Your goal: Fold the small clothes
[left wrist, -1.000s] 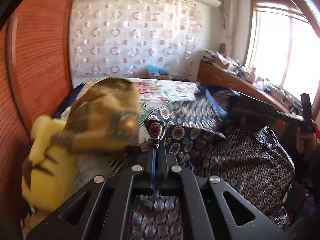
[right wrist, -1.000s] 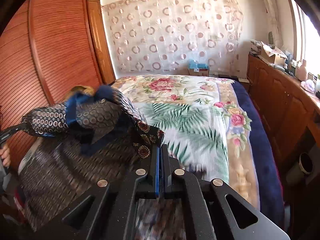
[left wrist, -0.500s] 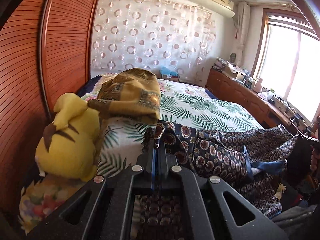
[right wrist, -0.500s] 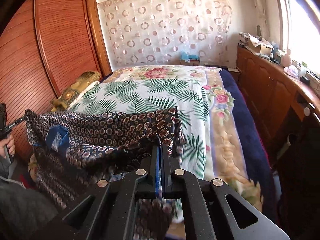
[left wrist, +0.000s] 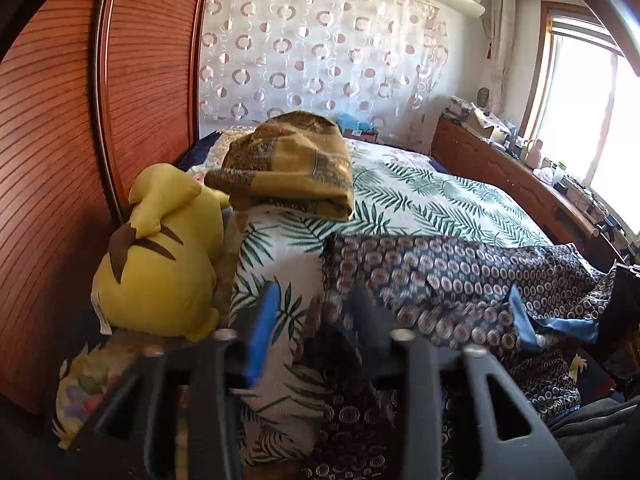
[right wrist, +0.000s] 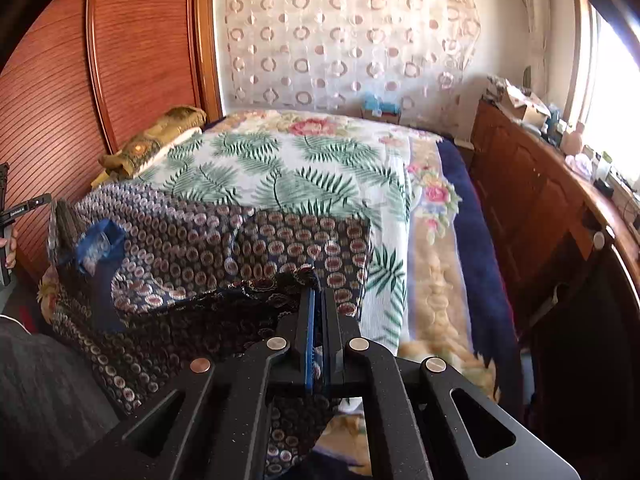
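1. Sunlit and cluttered, the bedroom held a bed with a white palm-leaf and flower print coverlet [right wrist: 280, 168] running away from both cameras toward a curtain dotted with rings [right wrist: 340, 40].

2. On the near edge of that bed lay the dark navy garment of thin cloth printed with small medallions and lined in blue [right wrist: 224, 240]. Its long axis ran along the near edge, from the left corner toward the middle, and its lower part hung over the edge.

3. At the garment's right end, the right gripper [right wrist: 316, 300] was clenched on a bunched fold of the cloth, the jaws closed with fabric pinched between them.

4. At the left end, the left gripper [left wrist: 316, 304] stood released: its jaws had just been opening, and the cloth corner lay under the gap with neither pad pressing on it.

5. The right hand's end therefore seemed the one a next fold would turn on, carried across toward the left end.

6. Against the earlier frames, the garment no longer hung stretched in the air between the two hands; it lay spread on the coverlet.

7. Beyond the left end, a yellow plush toy with brown stripes [left wrist: 160, 256] and an olive-gold patterned pillow [left wrist: 292, 168] sat by the reddish wooden wardrobe [left wrist: 60, 160].
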Available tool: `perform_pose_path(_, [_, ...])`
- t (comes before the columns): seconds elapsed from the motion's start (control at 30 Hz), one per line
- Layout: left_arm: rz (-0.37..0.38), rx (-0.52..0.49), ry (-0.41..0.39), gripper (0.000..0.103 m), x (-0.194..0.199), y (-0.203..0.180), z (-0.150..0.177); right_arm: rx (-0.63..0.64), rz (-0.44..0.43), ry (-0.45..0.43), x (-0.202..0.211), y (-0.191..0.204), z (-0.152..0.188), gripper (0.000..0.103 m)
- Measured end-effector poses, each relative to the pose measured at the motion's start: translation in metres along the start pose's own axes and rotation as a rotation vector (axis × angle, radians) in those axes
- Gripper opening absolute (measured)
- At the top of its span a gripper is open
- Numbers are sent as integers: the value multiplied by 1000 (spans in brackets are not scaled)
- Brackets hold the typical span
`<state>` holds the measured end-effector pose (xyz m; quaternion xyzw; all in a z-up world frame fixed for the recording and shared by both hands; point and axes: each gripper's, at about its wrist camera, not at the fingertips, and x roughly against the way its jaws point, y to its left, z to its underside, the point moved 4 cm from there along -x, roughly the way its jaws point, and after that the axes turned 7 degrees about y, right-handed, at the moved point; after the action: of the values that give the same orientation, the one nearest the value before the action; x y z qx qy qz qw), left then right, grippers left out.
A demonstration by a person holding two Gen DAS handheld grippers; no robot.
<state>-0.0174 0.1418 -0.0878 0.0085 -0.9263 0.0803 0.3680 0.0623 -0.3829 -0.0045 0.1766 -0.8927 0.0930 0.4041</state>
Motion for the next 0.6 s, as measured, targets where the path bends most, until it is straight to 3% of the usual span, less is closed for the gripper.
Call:
perform_pose_path(0.17, [-9,-23,22,50,-2,-2,-8,3,18,-42,11,-1,-6,1])
perform_pose_path(0.27, [-3,-54,29,76,-7,-7,-15,-3,45,-57,16,-5,-9,6])
perform_pose_path(0.3, [1,-59,27,78,-8,-8,-18,-3,56,-65,19,-6,-12,6])
perform_pose_path(0.37, [3,-65,19,78,-10,-10,-25,-2,66,-76,20,-7,-15,11])
perform_pose_path(0.47, [-2,-72,11,78,-18,-13,-41,3,81,-81,12,-7,-22,35])
perform_pose_path(0.6, [-2,-82,17,78,-34,-14,-66,11,63,-43,-20,-9,-29,38])
